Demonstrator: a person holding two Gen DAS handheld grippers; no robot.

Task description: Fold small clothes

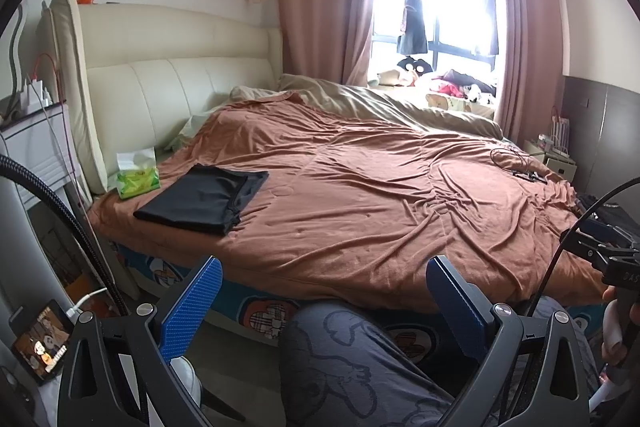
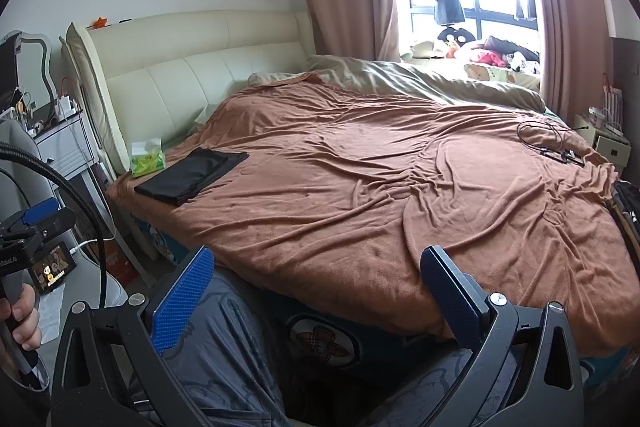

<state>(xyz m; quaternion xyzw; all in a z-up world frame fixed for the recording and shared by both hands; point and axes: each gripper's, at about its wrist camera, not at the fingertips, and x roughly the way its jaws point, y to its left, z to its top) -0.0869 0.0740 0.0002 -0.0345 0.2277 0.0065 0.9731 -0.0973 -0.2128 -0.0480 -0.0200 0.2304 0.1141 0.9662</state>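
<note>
Through the left wrist view, my left gripper [image 1: 324, 303] hangs low at 6 o'clock, its jaws spread wide with nothing between them, above a knee in printed grey trousers [image 1: 360, 355]. The bed [image 1: 380, 195] fills the middle under a rumpled brown blanket. The folded black garment [image 1: 202, 199] lies flat at about 9 o'clock near the blanket's corner, just beside a green tissue pack [image 1: 137, 178]. It looks done to me, so I judge I am between pieces. A thin cable [image 1: 516, 163] is coiled at 3 o'clock on the blanket.

Through the right wrist view, my right gripper [image 2: 316, 297] sits at 6 o'clock off the bed's near edge, jaws likewise spread and empty. The folded black garment [image 2: 192, 175] rests at 10 o'clock, well apart from both tools. At 3 o'clock a dark pile [image 2: 628, 203] pokes in at the edge; I cannot tell what it is. My risks: reaching there could snag the cable [image 2: 548, 139], and a jaw dragging across the loose blanket could bunch it and disturb the finished fold
</note>
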